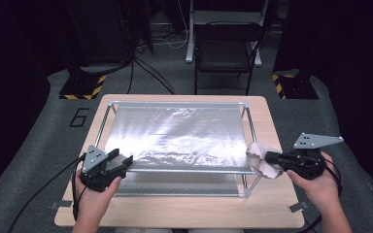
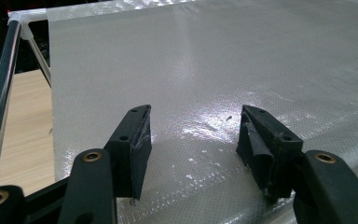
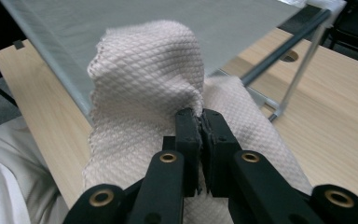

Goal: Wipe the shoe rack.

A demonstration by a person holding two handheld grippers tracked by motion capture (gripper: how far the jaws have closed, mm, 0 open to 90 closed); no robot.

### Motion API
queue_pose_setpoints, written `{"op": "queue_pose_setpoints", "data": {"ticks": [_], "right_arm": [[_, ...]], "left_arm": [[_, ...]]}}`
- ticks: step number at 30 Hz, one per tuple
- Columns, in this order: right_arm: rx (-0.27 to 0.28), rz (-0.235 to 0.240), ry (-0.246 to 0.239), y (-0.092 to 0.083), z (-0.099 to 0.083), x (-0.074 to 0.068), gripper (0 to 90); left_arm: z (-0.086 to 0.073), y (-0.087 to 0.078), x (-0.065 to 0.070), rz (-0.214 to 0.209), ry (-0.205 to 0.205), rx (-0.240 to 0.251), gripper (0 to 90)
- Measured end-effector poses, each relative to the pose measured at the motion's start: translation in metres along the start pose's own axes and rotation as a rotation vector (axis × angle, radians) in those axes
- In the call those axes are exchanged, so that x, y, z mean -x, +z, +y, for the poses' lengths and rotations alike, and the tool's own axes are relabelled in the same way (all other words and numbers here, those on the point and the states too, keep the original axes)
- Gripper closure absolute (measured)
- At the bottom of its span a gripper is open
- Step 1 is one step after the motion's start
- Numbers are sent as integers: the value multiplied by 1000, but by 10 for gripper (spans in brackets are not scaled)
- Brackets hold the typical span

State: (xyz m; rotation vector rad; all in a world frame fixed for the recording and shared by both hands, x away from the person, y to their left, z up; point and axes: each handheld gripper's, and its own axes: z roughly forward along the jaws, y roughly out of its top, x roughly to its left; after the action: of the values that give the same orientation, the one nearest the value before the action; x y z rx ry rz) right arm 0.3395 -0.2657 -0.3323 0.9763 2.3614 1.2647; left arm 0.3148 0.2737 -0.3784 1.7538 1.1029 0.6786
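I have the cloth (image 1: 263,162) pinched tight in my right gripper (image 1: 270,157), jaws closed on a fold of it; in the right gripper view the fabric (image 3: 144,84) bunches up over the tips and drapes down past them. It sits at the near right corner of the sheet (image 1: 175,133), the shiny film stretched over the metal frame (image 1: 249,124) on the table (image 1: 272,204), and it seems to touch the sheet's edge there.

My left gripper (image 1: 121,162) rests at the near left edge with its jaws well apart and nothing between them; in the left gripper view the bare film (image 2: 214,70) shows through the gap.

I judge this to be the start of a wiping pass: cloth brought to the corner, no stroke across yet. Next I need to lay the cloth flat on the film and draw it leftward with light pressure, since the sheet looks thin and may sag or crease. The left gripper could steady the frame.

Glare hides whether the film carries dirt or wet. I cannot tell how the sheet is fixed to the rails, and the cloth's lower end is cut off.
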Motion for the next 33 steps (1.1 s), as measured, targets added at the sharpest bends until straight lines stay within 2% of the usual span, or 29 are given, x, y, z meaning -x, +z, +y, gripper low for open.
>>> {"op": "queue_pose_setpoints", "data": {"ticks": [4, 7, 11, 13, 19, 21, 29, 33], "right_arm": [[-7, -40, 34, -3, -13, 8, 870], [-9, -39, 60, -1, -24, 13, 873], [33, 24, 107, 5, -37, 16, 868], [44, 31, 106, 6, -40, 18, 856], [46, 30, 107, 1, -36, 14, 818], [55, 31, 108, -1, -34, 14, 775], [79, 67, 111, -2, -30, 11, 680], [92, 88, 96, -2, -25, 7, 615]], "left_arm": [[0, 0, 0, -1, 1, -4, 438], [0, 0, 0, 1, 0, -2, 437], [0, 0, 1, 4, -1, -1, 438], [0, 0, 0, 4, -1, -1, 437], [0, 0, 1, 6, -1, 1, 438], [0, 0, 1, 7, 0, 1, 437], [1, 0, 1, 7, 2, 0, 437], [1, 0, 1, 8, 8, -7, 437]]}}
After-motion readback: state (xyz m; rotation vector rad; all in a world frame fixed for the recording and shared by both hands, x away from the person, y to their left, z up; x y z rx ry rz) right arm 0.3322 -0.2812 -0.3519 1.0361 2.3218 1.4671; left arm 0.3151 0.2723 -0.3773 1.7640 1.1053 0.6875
